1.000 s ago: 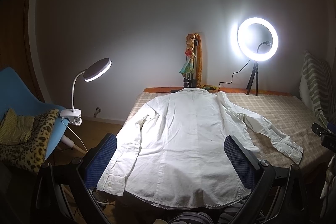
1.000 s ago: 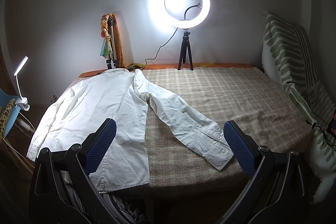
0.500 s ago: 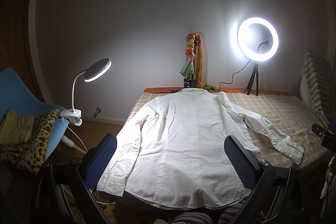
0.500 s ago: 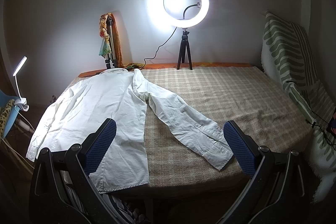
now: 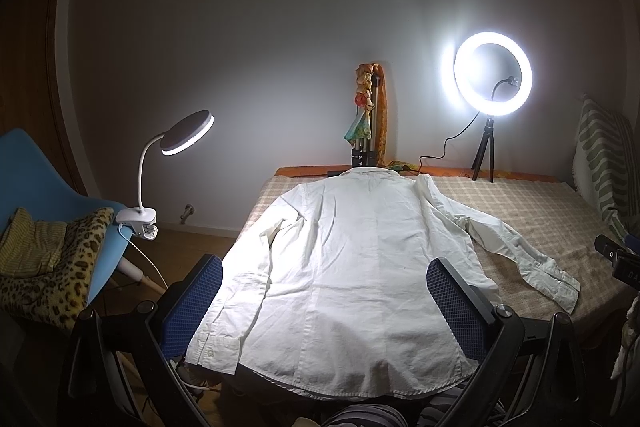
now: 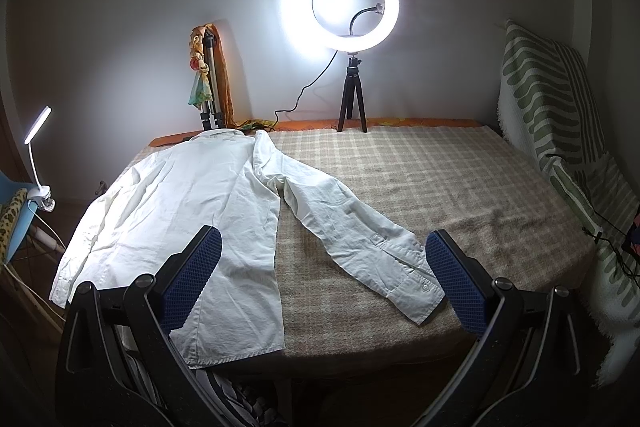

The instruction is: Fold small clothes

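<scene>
1. The white long-sleeved cotton shirt [image 5: 352,267] lies flat, back side up, on the table covered with a beige checked cloth [image 6: 460,179]. Its collar is at the far edge and its hem hangs a little over the near edge.
2. The left gripper [image 5: 324,303] and the right gripper [image 6: 320,275] both have their fingers wide apart and hold nothing.
3. The shirt looks light, soft and limp, so I think it will sag and wrinkle. Better to take it at a firm edge: the cuff [image 6: 416,291], the shoulder seam or the hem corner.
4. Only the left view shows the other sleeve lying along the table's left edge. The right view shows the spread sleeve fully, and the green striped textile [image 6: 560,99].
</scene>
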Tool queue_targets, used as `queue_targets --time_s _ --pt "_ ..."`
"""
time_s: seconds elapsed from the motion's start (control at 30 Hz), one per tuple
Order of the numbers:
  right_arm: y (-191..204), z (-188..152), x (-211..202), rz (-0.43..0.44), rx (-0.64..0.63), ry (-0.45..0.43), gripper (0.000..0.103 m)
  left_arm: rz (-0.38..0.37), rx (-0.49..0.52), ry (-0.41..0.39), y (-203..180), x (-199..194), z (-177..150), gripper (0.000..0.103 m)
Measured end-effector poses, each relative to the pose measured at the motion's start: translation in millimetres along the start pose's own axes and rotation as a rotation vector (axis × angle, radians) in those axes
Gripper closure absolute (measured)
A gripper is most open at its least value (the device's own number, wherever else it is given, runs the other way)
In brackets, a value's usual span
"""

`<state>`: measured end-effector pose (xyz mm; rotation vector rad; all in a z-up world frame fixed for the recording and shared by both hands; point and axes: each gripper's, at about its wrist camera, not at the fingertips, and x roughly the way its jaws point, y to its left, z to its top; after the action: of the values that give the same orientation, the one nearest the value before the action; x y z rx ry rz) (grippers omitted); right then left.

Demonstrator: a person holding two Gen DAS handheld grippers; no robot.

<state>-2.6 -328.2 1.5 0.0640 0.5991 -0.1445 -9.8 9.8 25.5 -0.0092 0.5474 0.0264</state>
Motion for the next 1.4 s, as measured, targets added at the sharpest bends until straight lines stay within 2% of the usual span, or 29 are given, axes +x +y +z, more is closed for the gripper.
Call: queue_targets --time_s 0.87,1.0,1.17,1.4 --pt "6.1 0.6 7.7 0.012 -0.009 0.005 0.000 0.030 0.001 0.015 8.5 17.5 -9.1 0.001" --pt "12.8 3.9 13.7 0.027 -0.020 -0.003 0.000 0.061 0.006 0.024 26.7 30.5 -13.6 0.001" --pt "26.7 7.4 25.8 0.065 -0.033 -0.002 0.000 0.109 0.008 0.045 64.5 56.2 -25.1 0.010" --pt "49.8 5.1 48.5 0.118 -0.051 0.031 0.000 0.049 -0.089 0.167 130.8 113.3 -53.0 0.029"
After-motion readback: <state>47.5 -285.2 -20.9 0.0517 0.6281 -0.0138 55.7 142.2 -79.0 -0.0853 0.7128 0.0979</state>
